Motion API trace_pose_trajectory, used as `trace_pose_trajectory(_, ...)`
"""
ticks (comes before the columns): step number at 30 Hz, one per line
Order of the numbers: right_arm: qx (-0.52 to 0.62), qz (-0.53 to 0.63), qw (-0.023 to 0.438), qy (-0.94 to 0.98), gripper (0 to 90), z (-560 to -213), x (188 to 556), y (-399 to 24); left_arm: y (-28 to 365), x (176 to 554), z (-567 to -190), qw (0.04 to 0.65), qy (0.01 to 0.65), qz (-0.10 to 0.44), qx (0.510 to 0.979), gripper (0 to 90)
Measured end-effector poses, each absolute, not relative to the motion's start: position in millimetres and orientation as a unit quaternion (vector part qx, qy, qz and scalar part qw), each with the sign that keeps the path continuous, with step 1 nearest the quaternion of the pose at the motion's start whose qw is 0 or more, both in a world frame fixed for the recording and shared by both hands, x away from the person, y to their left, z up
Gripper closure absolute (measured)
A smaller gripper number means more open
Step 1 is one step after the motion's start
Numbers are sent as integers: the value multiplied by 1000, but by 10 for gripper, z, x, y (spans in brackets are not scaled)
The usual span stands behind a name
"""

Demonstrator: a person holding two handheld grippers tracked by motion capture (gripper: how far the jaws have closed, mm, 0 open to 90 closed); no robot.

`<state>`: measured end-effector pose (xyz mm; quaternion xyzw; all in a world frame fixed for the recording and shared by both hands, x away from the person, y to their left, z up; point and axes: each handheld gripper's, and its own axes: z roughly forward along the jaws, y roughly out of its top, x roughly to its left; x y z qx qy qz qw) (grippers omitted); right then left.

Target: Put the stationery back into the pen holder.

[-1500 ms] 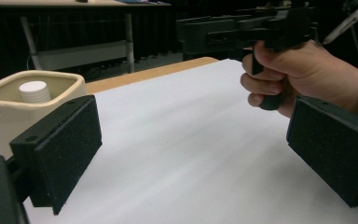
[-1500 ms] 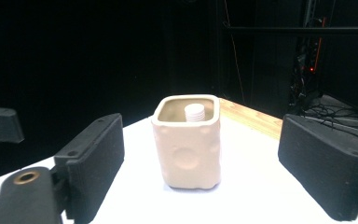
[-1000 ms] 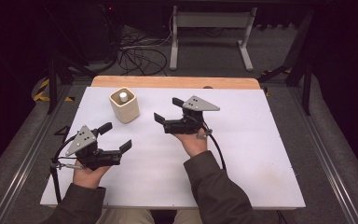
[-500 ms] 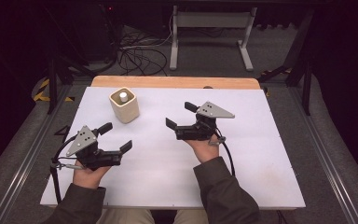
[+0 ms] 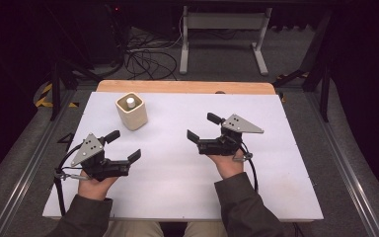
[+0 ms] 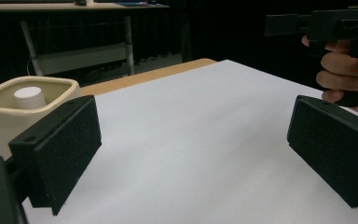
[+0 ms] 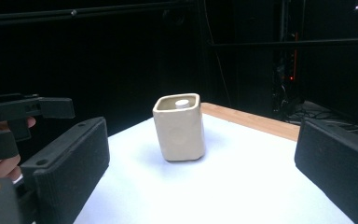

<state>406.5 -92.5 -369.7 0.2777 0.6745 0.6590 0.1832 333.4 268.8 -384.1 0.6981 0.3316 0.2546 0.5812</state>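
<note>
- Cream cup (image 5: 132, 111) stands upright near the far left part of the white bench (image 5: 177, 173), with a small white cylinder (image 5: 131, 102) standing inside it, its flat top just below the rim.
- Seen along the right gripper's own jaws, the cup (image 7: 179, 127) sits ahead and well apart from the pads, squarish with rounded corners, the cylinder (image 7: 182, 103) peeking over the rim; what else the cup may hold is hidden by its wall.
- Right gripper (image 5: 203, 127), held level over the middle of the bench, points left toward the cup; its jaws have just been opening and now stand wide, with nothing between them.
- Left gripper (image 5: 123, 144) hovers over the near left of the bench, jaws wide and empty, the cup (image 6: 25, 114) beyond its left pad and not touched.
- Judged from these pictures, the step in hand is an approach to the cup with open jaws, neither gripper yet in contact.
- Doing it well likely means keeping the jaws wider than the cup, coming in level and square to its flat sides so both pads meet the wall together.
- Gripping near the middle of the wall, below the rim, should keep the cup upright and the cylinder inside.
- Risk, as a judgement: a pad striking one corner first could push or tip the cup across the smooth bench.
</note>
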Motion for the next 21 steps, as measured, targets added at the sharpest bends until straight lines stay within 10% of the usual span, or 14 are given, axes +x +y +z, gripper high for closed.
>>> trace_pose_trajectory(21,298,664,194,657,23,-3726,3913,-1436,2701,3296,-3809,580,329,258,699,34)
